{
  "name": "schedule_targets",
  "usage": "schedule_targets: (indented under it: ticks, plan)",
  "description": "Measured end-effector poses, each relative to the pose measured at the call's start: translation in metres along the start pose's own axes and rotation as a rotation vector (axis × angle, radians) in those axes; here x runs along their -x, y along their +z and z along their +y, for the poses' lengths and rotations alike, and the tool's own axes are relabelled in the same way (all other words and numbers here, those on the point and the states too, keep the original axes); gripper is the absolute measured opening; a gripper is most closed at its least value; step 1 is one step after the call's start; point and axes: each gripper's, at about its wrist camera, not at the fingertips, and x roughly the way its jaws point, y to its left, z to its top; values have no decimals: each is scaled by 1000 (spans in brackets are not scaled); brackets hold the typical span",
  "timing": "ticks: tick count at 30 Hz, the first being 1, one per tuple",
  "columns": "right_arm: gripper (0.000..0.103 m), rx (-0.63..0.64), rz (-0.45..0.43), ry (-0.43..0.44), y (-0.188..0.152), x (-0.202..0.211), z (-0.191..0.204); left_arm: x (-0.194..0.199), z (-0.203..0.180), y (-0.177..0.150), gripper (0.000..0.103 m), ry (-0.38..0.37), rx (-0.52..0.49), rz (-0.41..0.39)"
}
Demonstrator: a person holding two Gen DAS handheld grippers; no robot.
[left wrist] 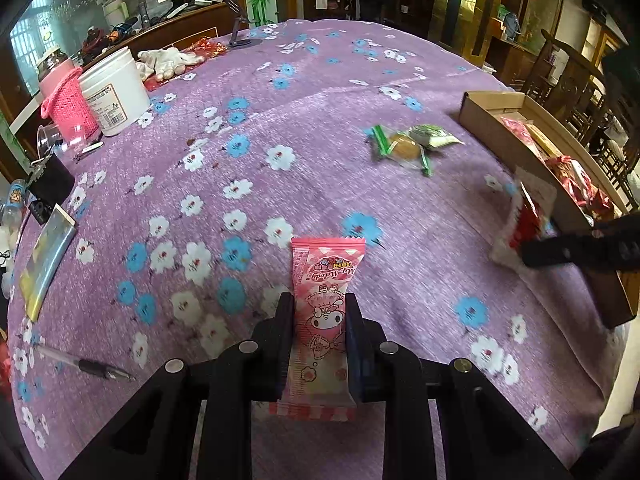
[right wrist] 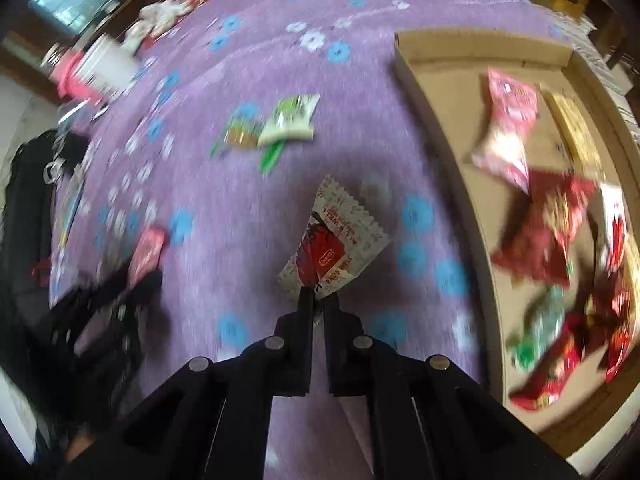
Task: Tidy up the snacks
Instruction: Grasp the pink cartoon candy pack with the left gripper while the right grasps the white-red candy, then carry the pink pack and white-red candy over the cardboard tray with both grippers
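My left gripper [left wrist: 319, 300] is shut on a pink My Melody snack packet [left wrist: 322, 312], held upright above the purple floral tablecloth. My right gripper [right wrist: 319, 295] is shut on a red and white snack packet [right wrist: 334, 246], lifted over the cloth just left of the cardboard box [right wrist: 436, 128]. In the left wrist view the right gripper [left wrist: 524, 250] and its packet [left wrist: 520, 220] show beside the box [left wrist: 480, 120]. Two green-wrapped snacks [left wrist: 412, 142] lie on the cloth; they also show in the right wrist view [right wrist: 276, 124]. The box holds several red, pink and green packets [right wrist: 540, 228].
At the far left stand a white tub [left wrist: 114, 92], a pink knitted cup holder [left wrist: 68, 100] and white gloves [left wrist: 170, 60]. A pen [left wrist: 86, 364] and a shiny flat packet [left wrist: 46, 260] lie near the left edge. Wooden chairs [left wrist: 576, 80] stand behind the box.
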Motion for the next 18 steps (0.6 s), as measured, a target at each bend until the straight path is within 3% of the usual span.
schedule_targets:
  ticks: [2,4,5,7,8,16,17,18]
  plan:
    - [6,28,33,9,-12,6,-4,1,-3,-2,24,0,-6,2]
    - [10,52,30,-42,-13,8,-3,2,-6,-4,24,4,-12,3]
    - [15,47,13,-66,-14,11,-6,2,-7,-4,24,4,-10,4]
    - [38,16,-23,-54,-11,18,-11,2,-8,-5,24,7,-11,5]
    - [40,-1,-35,-46,-9,20,-12,2,-9,-5,24,8,-11,5]
    - [40,-149,-14,-61,3,-2,-26,5,-15,-8,24,24,-21,2]
    - [38,-136,-33,-75,4,0,-24,5,-16,-9,24,24,-25,-1]
    - [26,-100,-44,-92,4,-1,-19,5,-18,-10,24,25,-29,-4]
